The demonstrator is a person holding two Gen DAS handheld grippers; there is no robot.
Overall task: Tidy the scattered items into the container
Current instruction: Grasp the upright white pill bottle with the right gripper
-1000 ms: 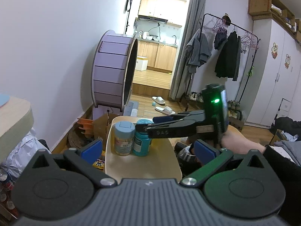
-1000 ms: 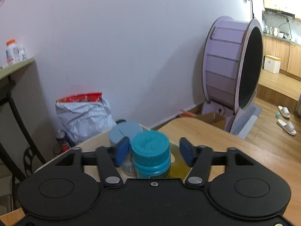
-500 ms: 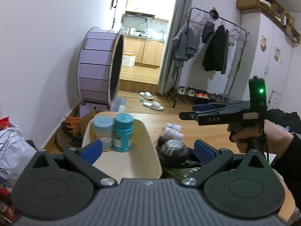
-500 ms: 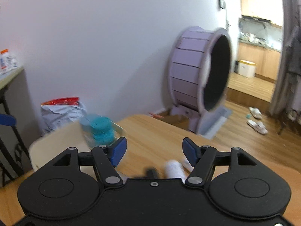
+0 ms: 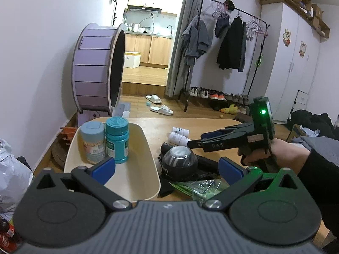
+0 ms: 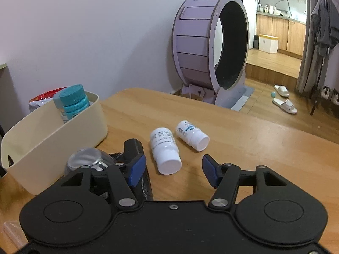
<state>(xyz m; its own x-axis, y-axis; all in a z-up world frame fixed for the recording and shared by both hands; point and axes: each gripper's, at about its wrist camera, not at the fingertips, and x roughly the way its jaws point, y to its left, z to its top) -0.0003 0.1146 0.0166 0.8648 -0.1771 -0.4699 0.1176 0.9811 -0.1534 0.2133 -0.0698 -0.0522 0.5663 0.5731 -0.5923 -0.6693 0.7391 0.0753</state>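
Observation:
A cream container (image 5: 135, 169) (image 6: 53, 127) holds a pale-lidded jar (image 5: 92, 141) and a teal bottle (image 5: 117, 139) (image 6: 74, 101), both upright. Two white bottles (image 6: 164, 150) (image 6: 191, 135) lie on the wooden table. My right gripper (image 6: 173, 171) (image 5: 195, 139) hovers just short of the nearer one; its jaws are closing and the pads touch nothing. My left gripper (image 5: 167, 170) is open, low beside the container. A black ball with a clear dome (image 5: 179, 163) (image 6: 86, 158) sits ahead between its fingers. A green plastic bag (image 5: 197, 187) lies under it.
A black cylinder (image 6: 133, 148) lies by the ball. A purple wheel (image 6: 211, 50) stands on the floor past the table's far edge, with slippers (image 6: 284, 103) and a clothes rack (image 5: 228, 48) beyond. A person's hand (image 5: 275, 150) holds the right gripper.
The right gripper left the teal bottle standing in the container and swung right and down to the white bottles. The left gripper shifted right, from the container towards the black ball.

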